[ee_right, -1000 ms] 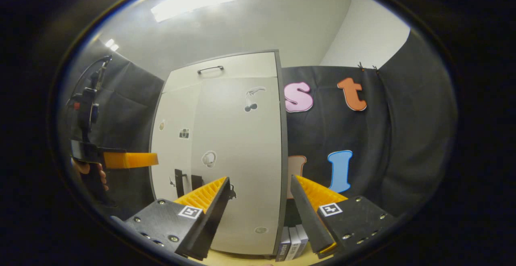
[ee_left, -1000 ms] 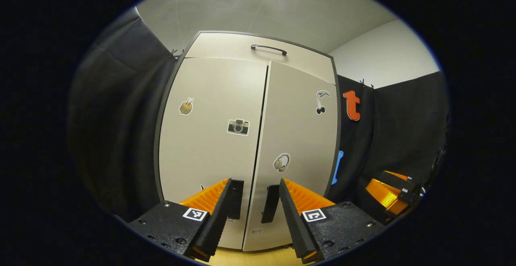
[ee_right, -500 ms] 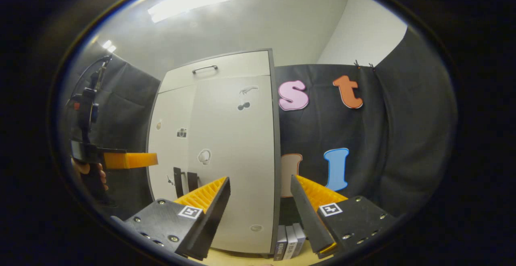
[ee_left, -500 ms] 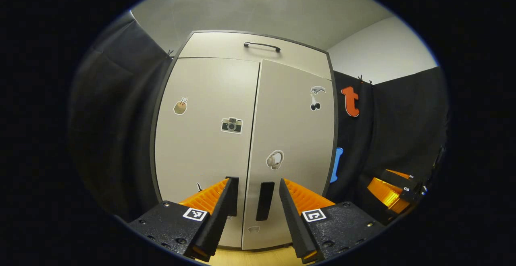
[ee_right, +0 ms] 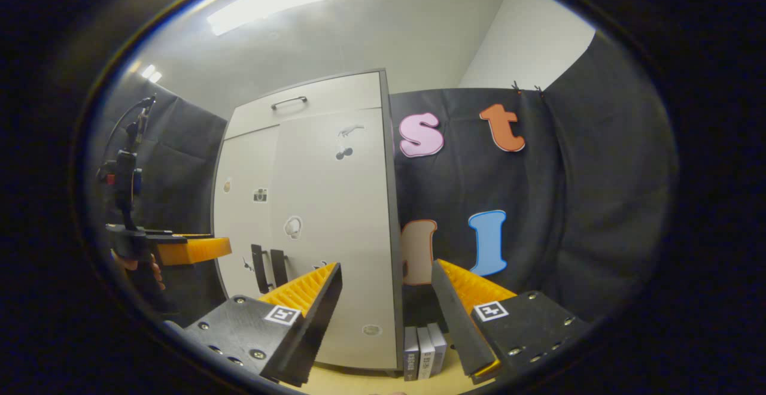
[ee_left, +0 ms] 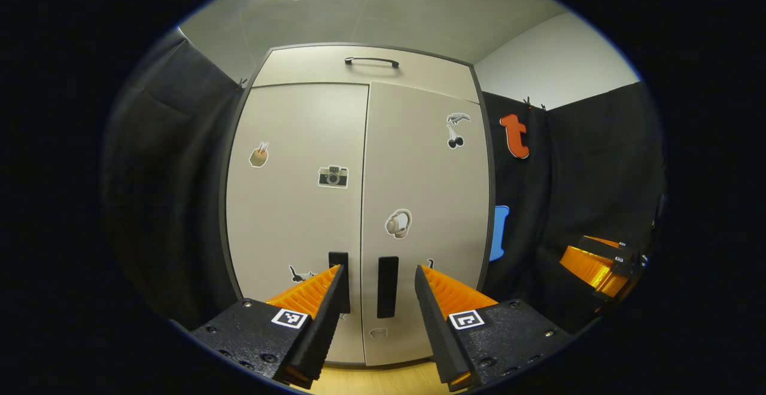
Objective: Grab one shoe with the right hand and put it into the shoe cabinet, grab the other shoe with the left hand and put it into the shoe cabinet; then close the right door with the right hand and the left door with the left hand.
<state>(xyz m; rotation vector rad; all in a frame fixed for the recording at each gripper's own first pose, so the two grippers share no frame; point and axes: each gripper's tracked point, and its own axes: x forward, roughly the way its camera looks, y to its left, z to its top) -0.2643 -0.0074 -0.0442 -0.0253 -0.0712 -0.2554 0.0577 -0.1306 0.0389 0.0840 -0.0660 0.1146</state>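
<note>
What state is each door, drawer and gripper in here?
Left door: closed.
Right door: closed, flush with the left one.
Top drawer: closed.
Left gripper: open, empty, clear of the doors.
Right gripper: open, empty.

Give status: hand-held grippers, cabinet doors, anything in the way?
Left hand-held gripper open, empty, facing door handles. Right hand-held gripper open, empty, off cabinet's right edge. Shoe cabinet: both doors look closed. Nothing blocking.
</note>
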